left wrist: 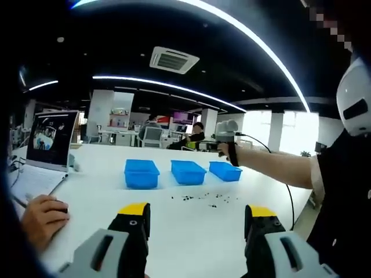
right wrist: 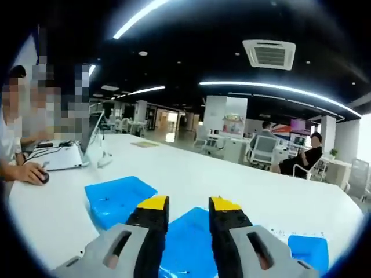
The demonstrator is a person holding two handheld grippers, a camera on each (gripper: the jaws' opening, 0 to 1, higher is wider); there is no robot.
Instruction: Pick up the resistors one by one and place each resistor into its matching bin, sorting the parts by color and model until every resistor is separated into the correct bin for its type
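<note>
We see the resistors [left wrist: 203, 200] only as dark specks on the bench [left wrist: 174, 231], too small to tell colour or model. In the right gripper view our tongs [right wrist: 189, 204] cover most of the middle bin [right wrist: 188, 243], and the picture's edge cuts the right bin [right wrist: 307, 249].

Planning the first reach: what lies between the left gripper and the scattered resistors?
Bare white table: in the left gripper view, nothing sits between the left gripper and the resistors.
</note>
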